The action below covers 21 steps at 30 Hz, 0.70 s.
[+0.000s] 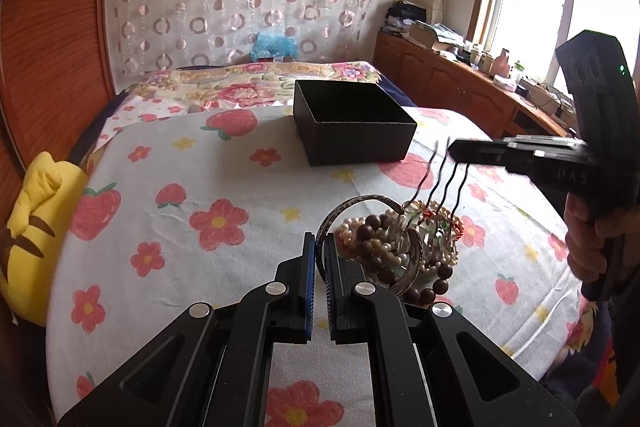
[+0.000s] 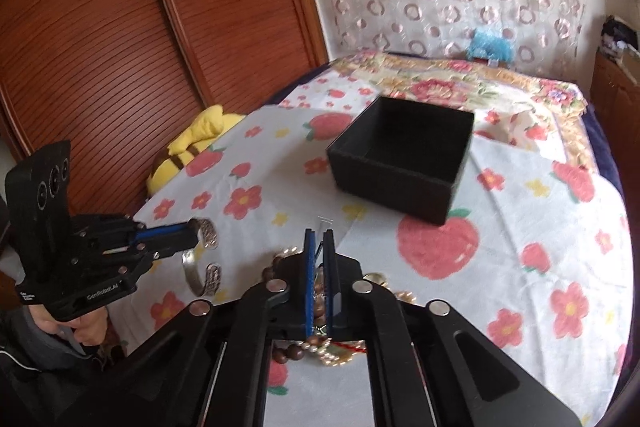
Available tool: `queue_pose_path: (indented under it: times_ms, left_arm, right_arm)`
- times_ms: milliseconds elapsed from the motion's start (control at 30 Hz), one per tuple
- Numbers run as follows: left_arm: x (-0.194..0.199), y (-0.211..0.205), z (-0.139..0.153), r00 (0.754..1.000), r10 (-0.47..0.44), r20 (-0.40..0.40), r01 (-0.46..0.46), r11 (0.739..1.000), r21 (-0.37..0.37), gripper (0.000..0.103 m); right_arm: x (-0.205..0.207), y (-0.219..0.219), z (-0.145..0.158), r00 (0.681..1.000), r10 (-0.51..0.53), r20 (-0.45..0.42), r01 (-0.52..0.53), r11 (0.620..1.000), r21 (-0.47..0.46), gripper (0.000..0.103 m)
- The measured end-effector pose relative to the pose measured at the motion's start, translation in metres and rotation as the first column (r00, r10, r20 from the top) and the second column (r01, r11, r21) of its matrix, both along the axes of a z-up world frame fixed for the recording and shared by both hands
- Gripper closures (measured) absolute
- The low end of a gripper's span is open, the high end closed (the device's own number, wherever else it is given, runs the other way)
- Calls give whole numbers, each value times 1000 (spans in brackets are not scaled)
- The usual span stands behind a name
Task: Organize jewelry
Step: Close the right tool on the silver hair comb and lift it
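An open black box [image 1: 352, 119] stands on the flowered sheet; it also shows in the right wrist view [image 2: 404, 163]. A heap of jewelry [image 1: 400, 247] with pearl and brown bead strands lies in front of it. My left gripper [image 1: 319, 247] is shut on a silver cuff bangle [image 1: 362, 203], which the right wrist view [image 2: 206, 255] shows lifted just above the sheet. My right gripper [image 2: 318, 239] is shut on the thin prongs of a hair comb [image 1: 440, 171], whose ornate end stays in the heap.
A yellow plush toy [image 1: 36, 235] lies at the bed's left edge beside wooden wardrobe doors [image 2: 120, 27]. A floral quilt [image 1: 256, 83] lies behind the box. A cluttered wooden counter [image 1: 480, 67] runs under the window at right.
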State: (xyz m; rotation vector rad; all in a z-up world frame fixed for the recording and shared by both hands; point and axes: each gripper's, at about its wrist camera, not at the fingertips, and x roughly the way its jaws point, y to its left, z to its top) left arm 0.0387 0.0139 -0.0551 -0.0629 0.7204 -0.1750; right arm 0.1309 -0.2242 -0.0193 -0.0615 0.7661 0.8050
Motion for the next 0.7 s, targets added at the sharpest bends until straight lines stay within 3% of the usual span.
queue_pose_path:
  times_ms: [233,433,533,567,700]
  left_arm:
    - [-1,-1,-1,1000,0,1,0,1000,0,99]
    - [-1,-1,-1,1000,1,0,-1,1000,1,99]
    - [-1,-1,-2,1000,1,-1,-1,1000,0,99]
    - [-1,-1,-1,1000,0,-1,0,1000,0,99]
    - [-1,-1,-2,1000,-2,-4,2,1000,0,99]
  right_arm:
    - [11,-11,-4,999,-43,1,43,999,-24,99]
    - [25,-30,-28,985,-170,17,171,973,-154,86]
    - [21,-34,-34,980,-194,46,200,963,-181,68]
    - [19,-33,-34,980,-192,58,200,962,-185,64]
    - [3,-18,-36,992,-107,63,117,976,-184,63]
